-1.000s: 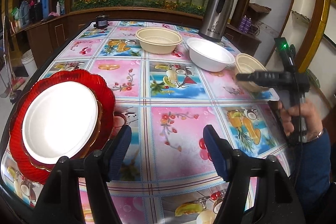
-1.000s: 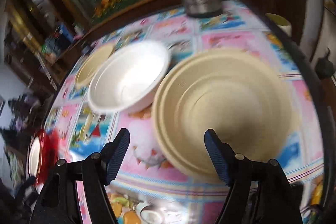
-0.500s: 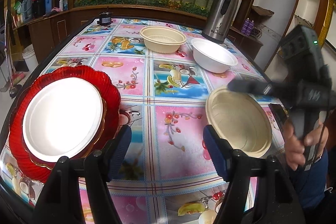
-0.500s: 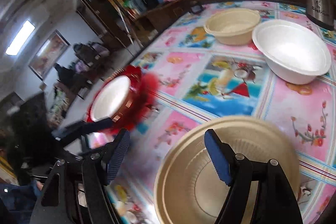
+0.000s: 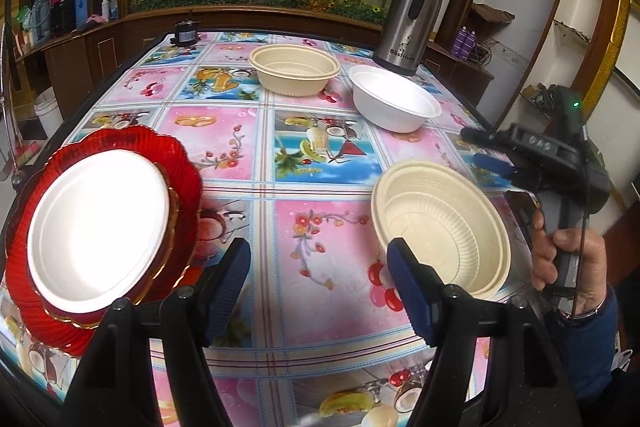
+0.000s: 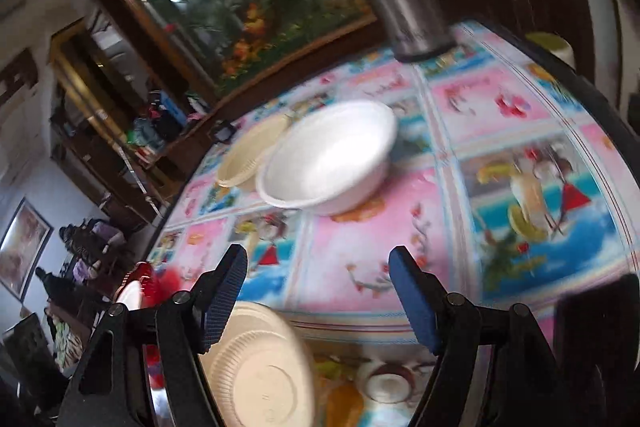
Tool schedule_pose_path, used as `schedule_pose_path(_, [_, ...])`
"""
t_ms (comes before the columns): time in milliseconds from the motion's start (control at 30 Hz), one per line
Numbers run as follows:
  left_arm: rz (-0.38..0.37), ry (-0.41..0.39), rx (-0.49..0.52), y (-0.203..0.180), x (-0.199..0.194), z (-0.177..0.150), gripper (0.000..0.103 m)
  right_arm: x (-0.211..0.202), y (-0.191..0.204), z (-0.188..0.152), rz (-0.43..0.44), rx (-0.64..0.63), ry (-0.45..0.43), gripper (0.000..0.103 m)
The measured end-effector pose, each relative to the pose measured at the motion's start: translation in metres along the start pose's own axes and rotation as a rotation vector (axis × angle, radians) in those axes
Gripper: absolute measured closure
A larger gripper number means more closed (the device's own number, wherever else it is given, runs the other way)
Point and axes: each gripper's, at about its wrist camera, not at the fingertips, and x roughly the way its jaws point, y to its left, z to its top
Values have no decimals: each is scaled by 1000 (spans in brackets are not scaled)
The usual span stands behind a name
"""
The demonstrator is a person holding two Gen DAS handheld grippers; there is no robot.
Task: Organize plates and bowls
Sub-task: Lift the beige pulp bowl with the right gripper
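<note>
Near: our left gripper (image 5: 318,285), jaws apart, empty, over desk (image 5: 320,235). White plate (image 5: 98,223) on red plate (image 5: 188,171). Beige bowl (image 5: 440,227) on desk. Right gripper (image 6: 318,293), jaws closing, nothing between. Far: white bowl (image 6: 328,159), second beige bowl (image 5: 295,69). We judged: straddle white bowl's rim squarely.

The near beige bowl (image 5: 440,227) now sits mid-table, released by the closing, empty right tongs (image 6: 316,301).
</note>
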Motion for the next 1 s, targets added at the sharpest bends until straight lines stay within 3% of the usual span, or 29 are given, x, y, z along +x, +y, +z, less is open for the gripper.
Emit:
schedule_pose_path(100, [-4, 5, -1, -2, 3, 2, 33, 5, -9, -2, 29, 34, 46, 41])
schedule_pose_path(300, [-8, 5, -6, -4, 7, 9, 33, 8, -3, -6, 78, -14, 93, 42])
schedule_pose_path(533, [-35, 25, -26, -4, 14, 17, 33, 13, 17, -15, 165, -84, 139, 62])
schedule_pose_path(800, [-124, 85, -118, 5, 36, 34, 33, 2, -3, -6, 71, -5, 64, 62])
schedule_pose_path(1000, [-163, 115, -157, 7, 51, 44, 36, -14, -14, 2, 112, 46, -2, 62])
